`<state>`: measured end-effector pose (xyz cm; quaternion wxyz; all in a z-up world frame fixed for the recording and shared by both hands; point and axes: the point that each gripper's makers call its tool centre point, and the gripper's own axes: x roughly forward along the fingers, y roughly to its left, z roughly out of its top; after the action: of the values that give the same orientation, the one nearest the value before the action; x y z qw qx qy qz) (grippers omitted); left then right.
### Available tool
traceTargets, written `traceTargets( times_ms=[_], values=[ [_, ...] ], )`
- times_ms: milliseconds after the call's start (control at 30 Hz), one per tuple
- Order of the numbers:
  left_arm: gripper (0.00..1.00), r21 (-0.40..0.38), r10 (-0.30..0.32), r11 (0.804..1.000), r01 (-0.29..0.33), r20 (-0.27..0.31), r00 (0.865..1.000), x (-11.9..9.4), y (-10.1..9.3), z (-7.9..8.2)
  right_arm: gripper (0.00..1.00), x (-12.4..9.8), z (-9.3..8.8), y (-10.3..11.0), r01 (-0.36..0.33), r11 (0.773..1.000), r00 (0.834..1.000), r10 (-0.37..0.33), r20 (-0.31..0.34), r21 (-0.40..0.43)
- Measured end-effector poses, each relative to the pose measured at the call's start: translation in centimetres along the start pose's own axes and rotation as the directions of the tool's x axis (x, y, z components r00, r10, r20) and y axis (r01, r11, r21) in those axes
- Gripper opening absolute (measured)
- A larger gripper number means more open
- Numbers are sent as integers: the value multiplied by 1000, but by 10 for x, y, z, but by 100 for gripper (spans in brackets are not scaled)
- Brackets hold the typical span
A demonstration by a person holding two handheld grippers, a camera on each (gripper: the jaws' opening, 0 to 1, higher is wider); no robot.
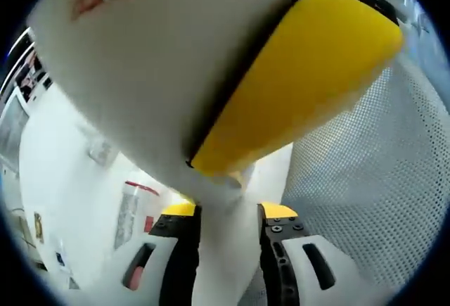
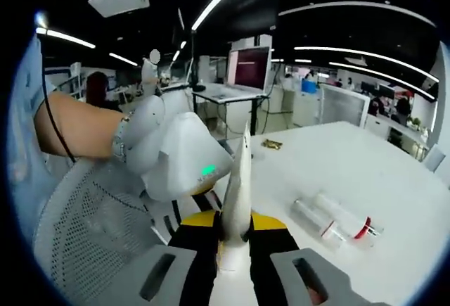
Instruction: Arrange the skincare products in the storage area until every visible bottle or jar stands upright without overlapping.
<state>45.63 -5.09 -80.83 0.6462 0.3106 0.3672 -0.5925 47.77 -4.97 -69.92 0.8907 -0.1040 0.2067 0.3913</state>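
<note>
Your left tool [image 1: 226, 216] grips the narrow end of a white tube [image 1: 162, 74], red print on its side, lifted close to the lens beside a mesh chair back [image 1: 365, 179]. Your right tool [image 2: 235, 230] pinches the same tube's flat edge [image 2: 237, 186], with the left tool [image 2: 179, 155] alongside. Two clear bottles [image 2: 330, 221] lie on their sides on the white tabletop [image 2: 351, 165].
</note>
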Motion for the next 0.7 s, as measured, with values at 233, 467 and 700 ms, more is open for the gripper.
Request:
traceTargets(
  times_ms=[233,467,700],
  values=[
    [34,-119,7,993,11,151,988,-19,10,23,11,2,0,5,-11,999,1000,11,8,-35],
    [29,-61,43,998,-30,223,974,-25,11,40,12,0,-2,4,-23,999,1000,23,10,-47],
    [31,-84,60,996,-42,225,973,-23,14,42,13,5,-12,1,-40,998,999,39,-35,-38]
  ],
)
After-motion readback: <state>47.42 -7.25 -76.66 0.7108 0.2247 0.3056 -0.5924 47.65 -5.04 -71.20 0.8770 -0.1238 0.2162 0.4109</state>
